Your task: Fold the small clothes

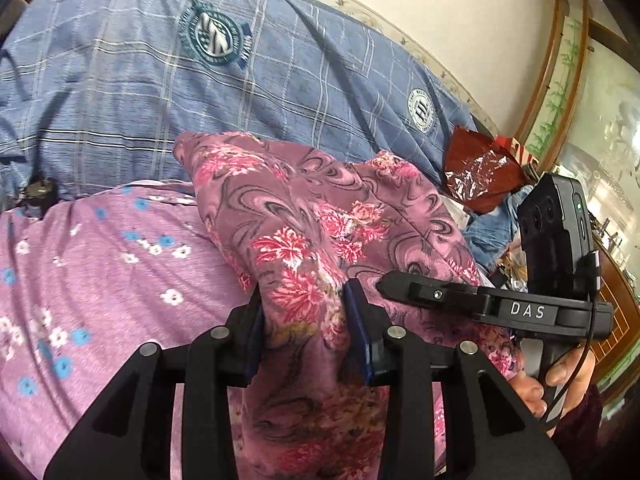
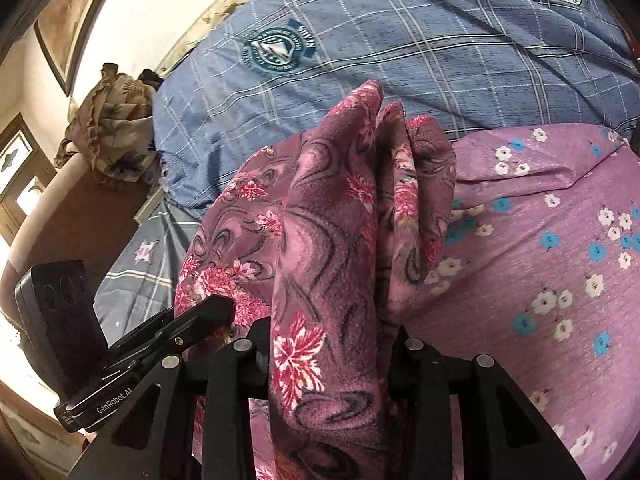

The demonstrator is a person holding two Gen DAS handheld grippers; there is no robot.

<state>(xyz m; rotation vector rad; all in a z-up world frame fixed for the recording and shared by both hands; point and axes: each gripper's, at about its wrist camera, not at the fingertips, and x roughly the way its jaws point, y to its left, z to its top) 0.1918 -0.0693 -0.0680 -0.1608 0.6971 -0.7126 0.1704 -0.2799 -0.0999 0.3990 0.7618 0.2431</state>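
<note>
— Bedding first: the blue checked quilt (image 1: 200,92) lay across the back, and the lilac flowered sheet (image 1: 100,280) was spread in front of it. Did any folded pile sit on either?

— None that I could make out. The only small piece in play was the mauve floral garment (image 1: 320,220), and it was bunched and lifted off the lilac flowered sheet, draping between the two tools.

— So how far along was the folding?

— Early, I judged. No flat crease showed in the cloth, only loose hanging folds. It wanted laying out, squaring and doubling over yet.

— And the tools?

— The left gripper (image 1: 304,320) stood narrow, pads pinching a thick gather of the garment. The right gripper (image 2: 332,344) was likewise narrow, clamped on another gather. A hand (image 1: 560,380) gripped the right tool's handle.
</note>
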